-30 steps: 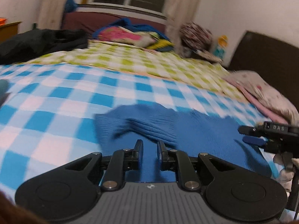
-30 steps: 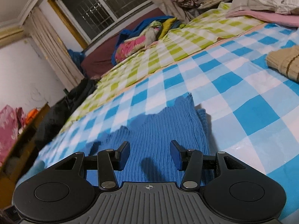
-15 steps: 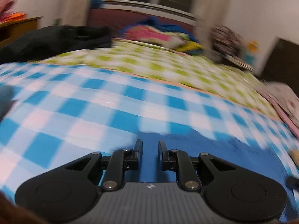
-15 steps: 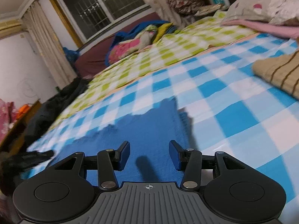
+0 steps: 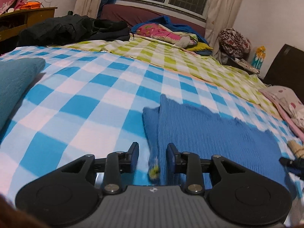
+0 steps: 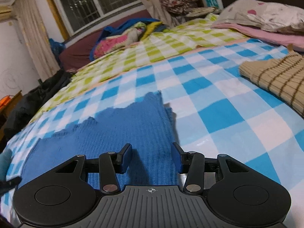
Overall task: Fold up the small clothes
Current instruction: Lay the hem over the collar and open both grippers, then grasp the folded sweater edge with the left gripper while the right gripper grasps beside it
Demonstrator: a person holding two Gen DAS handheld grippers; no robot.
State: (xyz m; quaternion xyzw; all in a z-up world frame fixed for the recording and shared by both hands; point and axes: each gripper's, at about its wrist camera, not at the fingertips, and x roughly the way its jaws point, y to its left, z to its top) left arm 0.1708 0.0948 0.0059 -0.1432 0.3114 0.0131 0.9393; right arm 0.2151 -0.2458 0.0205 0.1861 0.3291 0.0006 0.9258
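A blue ribbed knit garment (image 5: 209, 133) lies flat on the blue-and-white checked bedsheet (image 5: 85, 104), with one side folded in along its left edge. My left gripper (image 5: 153, 156) is open over that left edge, with a small yellow-green tag (image 5: 154, 170) between the jaws. In the right wrist view the same blue garment (image 6: 123, 133) lies below my right gripper (image 6: 152, 155), which is open and empty over its right part.
A teal folded cloth (image 5: 15, 79) lies at the left. A beige striped garment (image 6: 275, 77) lies at the right. A green checked quilt (image 5: 171, 57), black clothes (image 5: 72, 28), pillows (image 6: 266, 17) and a wooden cabinet (image 5: 24, 20) are farther back.
My left gripper has opened wider and moved to the garment's left edge. The right gripper stays open over the right part. The garment now lies flatter.
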